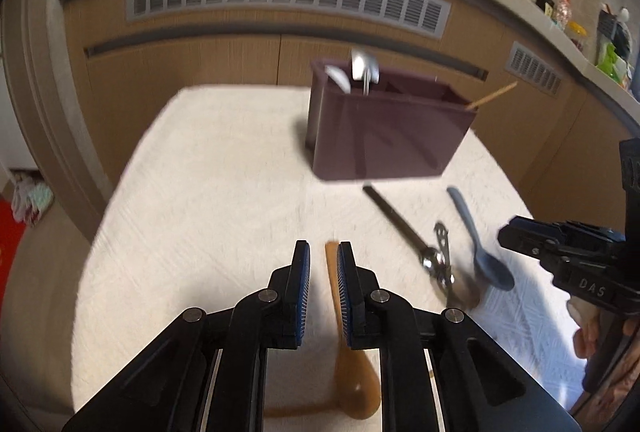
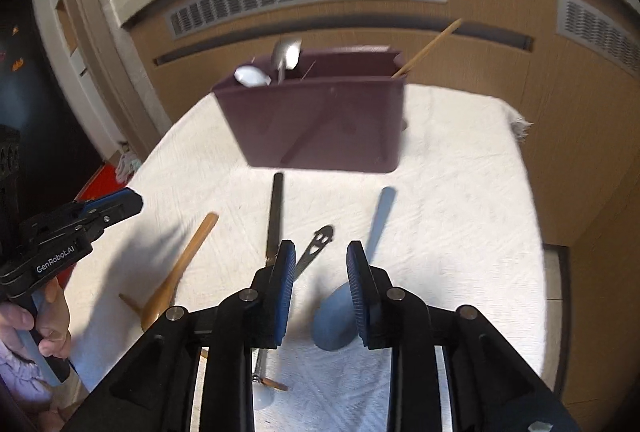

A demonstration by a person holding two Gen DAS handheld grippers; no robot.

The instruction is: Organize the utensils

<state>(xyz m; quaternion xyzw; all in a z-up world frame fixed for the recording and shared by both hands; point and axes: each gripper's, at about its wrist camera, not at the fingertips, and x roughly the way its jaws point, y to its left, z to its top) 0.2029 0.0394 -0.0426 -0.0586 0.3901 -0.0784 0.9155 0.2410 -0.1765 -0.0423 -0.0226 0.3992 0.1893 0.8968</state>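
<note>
Wood on the far left: a wooden spoon lies flat on the white-clothed worktop. The left tool hangs over it, held in a person's hand. Its jaws are nearly together with just a slim gap. It's blurry, but I think nothing's clamped; the spoon only shows through the gap.

Next comes a black-handled utensil, then a flat metal piece with face-like cutouts, then a blue spoon, all loose on the cloth. The right tool hovers with its jaws apart and gripping nothing, the blue spoon's bowl below them.

Behind everything sits a purple caddy. It has two silver spoons standing in its left end and a wooden chopstick leaning out of the right end.
</note>
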